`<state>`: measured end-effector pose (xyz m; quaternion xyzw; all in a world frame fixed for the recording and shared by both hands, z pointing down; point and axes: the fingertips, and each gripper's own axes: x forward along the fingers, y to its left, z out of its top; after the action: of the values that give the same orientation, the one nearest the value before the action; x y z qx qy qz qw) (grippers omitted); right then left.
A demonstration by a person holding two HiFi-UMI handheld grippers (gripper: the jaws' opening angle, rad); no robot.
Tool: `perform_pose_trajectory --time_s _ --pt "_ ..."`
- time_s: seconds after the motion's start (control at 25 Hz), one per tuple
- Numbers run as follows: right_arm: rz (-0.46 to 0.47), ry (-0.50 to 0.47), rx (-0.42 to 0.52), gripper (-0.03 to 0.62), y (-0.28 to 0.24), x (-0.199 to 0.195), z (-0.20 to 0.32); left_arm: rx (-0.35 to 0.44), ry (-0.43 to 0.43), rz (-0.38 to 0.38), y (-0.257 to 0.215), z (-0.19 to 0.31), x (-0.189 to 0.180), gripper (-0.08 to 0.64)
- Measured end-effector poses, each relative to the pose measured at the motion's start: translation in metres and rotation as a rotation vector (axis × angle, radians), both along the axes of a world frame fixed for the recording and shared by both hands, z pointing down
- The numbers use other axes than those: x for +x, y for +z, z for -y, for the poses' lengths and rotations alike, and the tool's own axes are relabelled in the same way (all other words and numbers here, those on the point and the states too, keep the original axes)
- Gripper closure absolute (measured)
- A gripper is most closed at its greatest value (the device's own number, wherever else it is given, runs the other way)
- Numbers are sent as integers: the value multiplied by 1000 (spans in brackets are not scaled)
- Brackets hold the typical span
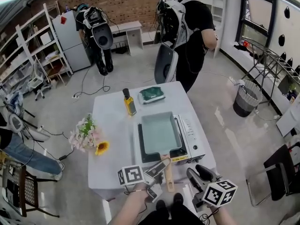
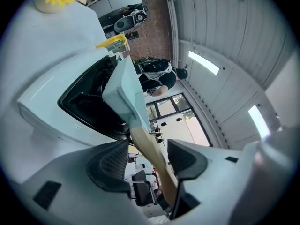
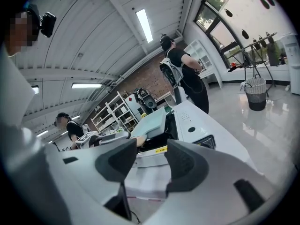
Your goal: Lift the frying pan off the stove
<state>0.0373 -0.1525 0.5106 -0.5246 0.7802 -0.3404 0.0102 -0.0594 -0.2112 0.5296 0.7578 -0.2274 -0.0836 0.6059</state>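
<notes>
Grasp step: left tool (image 2: 149,161) spread astride the wooden handle (image 2: 151,150), not pinching; frying pan (image 1: 160,132) sits on the stove (image 1: 191,136); right tool (image 3: 152,161) spread, empty; next move probably closing on the handle, then lifting.

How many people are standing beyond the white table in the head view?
2. One person stands near the refrigerator at the back left; a second person, wearing a backpack, stands just beyond the table's far edge. More may be hidden outside the view.
</notes>
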Motion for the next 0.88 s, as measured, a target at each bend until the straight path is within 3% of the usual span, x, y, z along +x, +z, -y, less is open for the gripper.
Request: perform_pose_trajectory --time_s 0.48,0.88 --pt "11 -24 -6 397 -1 0 4 -61 89 3 8 9 25 327" --pt "31 -78 -6 397 -1 -11 12 -136 97 -28 12 17 32 342"
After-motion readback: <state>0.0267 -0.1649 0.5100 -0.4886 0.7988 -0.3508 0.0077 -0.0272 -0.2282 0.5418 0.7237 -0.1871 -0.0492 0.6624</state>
